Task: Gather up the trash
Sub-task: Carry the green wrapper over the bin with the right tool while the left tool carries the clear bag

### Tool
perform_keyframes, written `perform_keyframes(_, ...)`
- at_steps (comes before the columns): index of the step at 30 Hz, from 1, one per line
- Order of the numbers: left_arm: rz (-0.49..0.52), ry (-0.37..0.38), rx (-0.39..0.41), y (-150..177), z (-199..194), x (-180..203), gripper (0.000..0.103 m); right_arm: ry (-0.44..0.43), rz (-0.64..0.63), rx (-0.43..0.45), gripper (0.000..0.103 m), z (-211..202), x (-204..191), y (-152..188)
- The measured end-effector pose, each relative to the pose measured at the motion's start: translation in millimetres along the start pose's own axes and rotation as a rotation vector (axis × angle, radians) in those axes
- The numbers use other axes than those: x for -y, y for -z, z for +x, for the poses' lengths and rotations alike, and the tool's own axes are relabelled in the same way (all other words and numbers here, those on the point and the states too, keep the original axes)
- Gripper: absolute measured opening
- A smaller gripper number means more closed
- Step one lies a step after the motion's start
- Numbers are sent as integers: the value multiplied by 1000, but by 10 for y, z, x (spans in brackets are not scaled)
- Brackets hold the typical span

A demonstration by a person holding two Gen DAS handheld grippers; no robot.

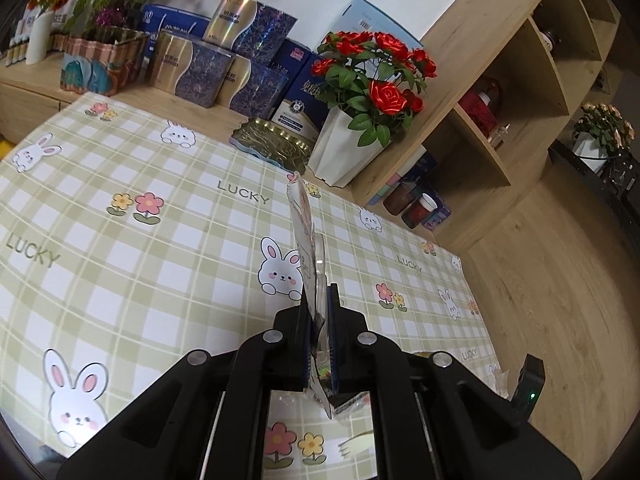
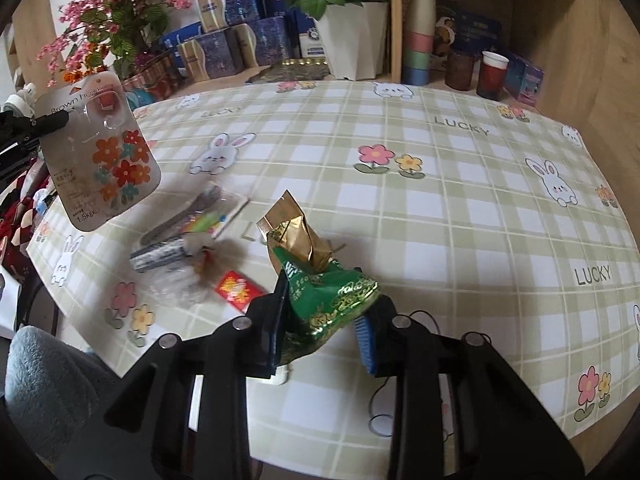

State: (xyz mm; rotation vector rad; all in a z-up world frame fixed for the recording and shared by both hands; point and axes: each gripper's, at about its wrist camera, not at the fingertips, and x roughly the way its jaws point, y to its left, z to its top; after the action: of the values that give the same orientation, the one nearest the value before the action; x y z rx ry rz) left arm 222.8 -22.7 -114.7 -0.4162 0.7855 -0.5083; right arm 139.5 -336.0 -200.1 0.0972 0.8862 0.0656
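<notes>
Currently both claws are loaded: left gripper [image 1: 319, 312] clamps the hook pack [image 2: 102, 148], right gripper [image 2: 326, 312] clamps the green pouch [image 2: 324, 292]. Remaining litter [image 2: 188, 248] lies left of the pouch, nearer the left gripper.

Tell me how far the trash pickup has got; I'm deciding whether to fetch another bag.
Mid-job. No bin is in view, so nothing shows as binned yet. In hand: the left gripper clamps a hook blister pack, and the right gripper clamps a green and gold wrapper. Left on the tablecloth: a red packet, a crumpled clear wrapper and a pen pack.
</notes>
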Motion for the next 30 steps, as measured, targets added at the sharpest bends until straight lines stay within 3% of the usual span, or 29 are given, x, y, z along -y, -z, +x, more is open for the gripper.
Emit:
perform_keyframes(10,28,4,-1,138,-389,19,7,-39,-33,37,32,-337,-328,41)
perform_keyframes(30,62,18,2,689,-1178,69,7,-142,-94,45,32,-767,-945,488)
